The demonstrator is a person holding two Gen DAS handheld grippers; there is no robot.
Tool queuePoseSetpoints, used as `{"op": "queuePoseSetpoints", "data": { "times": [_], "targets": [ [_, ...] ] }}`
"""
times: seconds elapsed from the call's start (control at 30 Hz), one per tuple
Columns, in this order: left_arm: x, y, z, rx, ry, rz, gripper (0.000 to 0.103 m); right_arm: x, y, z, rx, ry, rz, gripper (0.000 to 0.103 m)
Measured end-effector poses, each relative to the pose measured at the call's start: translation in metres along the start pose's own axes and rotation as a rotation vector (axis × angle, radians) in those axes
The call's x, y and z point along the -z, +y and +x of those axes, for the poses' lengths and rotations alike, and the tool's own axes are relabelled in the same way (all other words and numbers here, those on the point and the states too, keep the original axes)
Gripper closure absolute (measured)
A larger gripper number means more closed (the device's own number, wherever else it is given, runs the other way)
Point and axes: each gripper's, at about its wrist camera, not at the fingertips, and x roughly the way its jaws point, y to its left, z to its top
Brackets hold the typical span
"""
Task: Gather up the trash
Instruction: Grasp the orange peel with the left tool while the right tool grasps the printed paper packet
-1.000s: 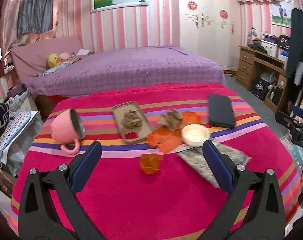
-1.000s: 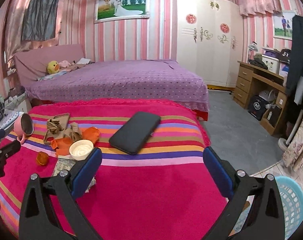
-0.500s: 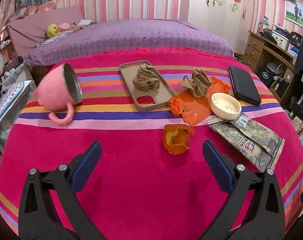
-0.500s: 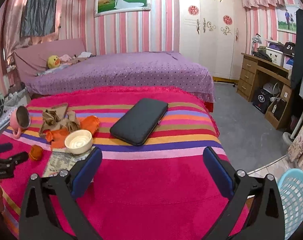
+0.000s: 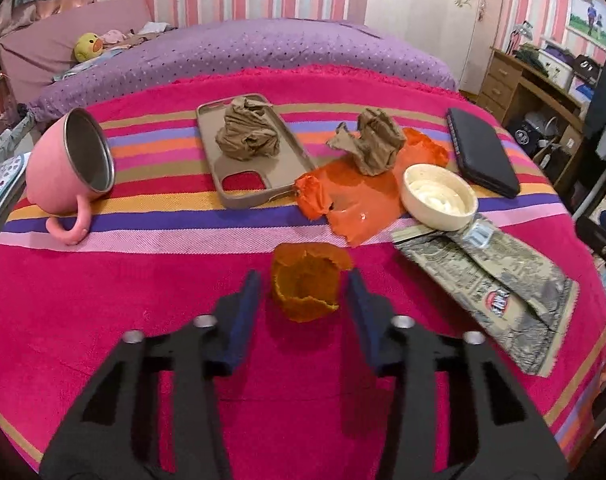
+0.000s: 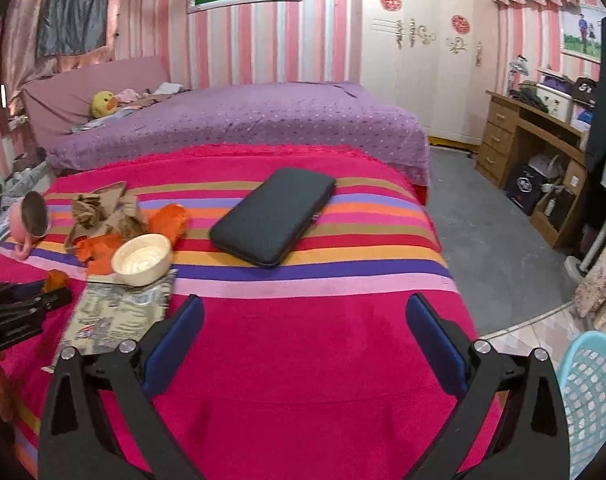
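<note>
left gripper [image 5: 303, 280] closing around orange peel [image 5: 306, 286]; right gripper [image 6: 303, 320] spread over bare blanket [image 6: 303, 360].

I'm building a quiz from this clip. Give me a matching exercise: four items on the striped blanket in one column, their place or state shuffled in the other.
1. pink mug
2. orange peel cup
3. phone case
4. cream bowl

a. rests partly on the printed wrapper
b. lies on its side
c. sits between the left hand-held gripper jaws, which are closing
d. has crumpled brown cloth on it

Pairs: 1-b, 2-c, 3-d, 4-a
</note>
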Motion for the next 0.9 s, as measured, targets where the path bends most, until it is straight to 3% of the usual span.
{"op": "queuePoseSetpoints", "data": {
  "times": [0.17, 0.37, 0.67, 0.9],
  "targets": [
    [0.004, -0.003, -0.011, 0.039, -0.033, 0.005, 0.080, -0.001, 0.012, -0.007, -0.030, -0.018, -0.023, 0.005],
    [0.009, -0.002, -0.029, -0.005, -0.063, 0.048, 0.080, 0.001, 0.039, -0.003, -0.113, 0.010, -0.053, 0.005],
    [0.016, 0.034, -0.048, -0.049, -0.075, 0.012, 0.080, 0.020, 0.087, 0.023, -0.173, 0.139, -0.160, 0.006],
    [0.014, 0.044, -0.050, -0.044, -0.080, -0.018, 0.080, 0.025, 0.088, 0.031, -0.234, 0.192, -0.153, 0.032]
  ]
}}
